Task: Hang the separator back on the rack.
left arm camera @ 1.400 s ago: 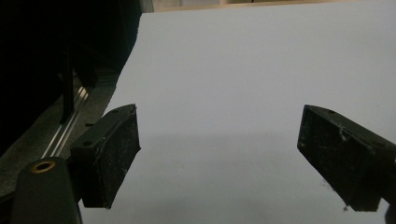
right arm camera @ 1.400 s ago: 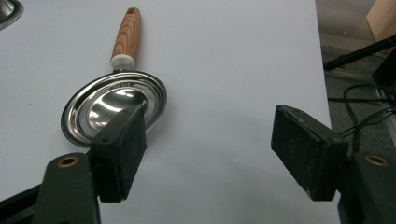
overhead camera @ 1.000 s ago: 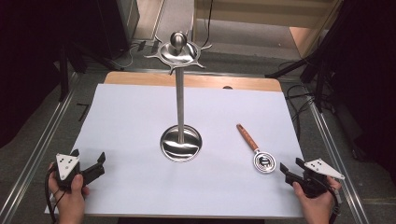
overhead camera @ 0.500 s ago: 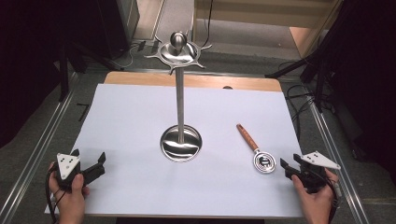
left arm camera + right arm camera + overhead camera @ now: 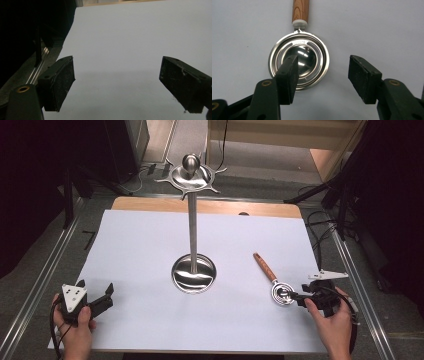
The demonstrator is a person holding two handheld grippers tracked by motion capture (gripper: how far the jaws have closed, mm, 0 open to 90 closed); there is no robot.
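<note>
A metal egg separator (image 5: pixel 281 293) (image 5: pixel 299 64) with a wooden handle (image 5: pixel 264 266) (image 5: pixel 300 10) lies flat on the white sheet at the right. My right gripper (image 5: pixel 298 297) (image 5: pixel 323 75) is open just behind its round bowl, and in the right gripper view one jaw hangs over the bowl's near rim. A tall steel stand (image 5: pixel 192 220) with a round base (image 5: pixel 194 274) and a hooked top disc (image 5: pixel 189 176) rises at the centre. My left gripper (image 5: pixel 97 297) (image 5: pixel 117 85) is open over bare sheet at the front left, holding nothing.
The white sheet (image 5: pixel 140 250) covers a wooden table (image 5: pixel 150 204) framed by metal rails (image 5: pixel 45 275). Cables and dark stands crowd the floor beyond the far edge and to the right (image 5: pixel 335 200).
My right gripper has slid left toward the egg separator's bowl. The left gripper has stayed in place.
</note>
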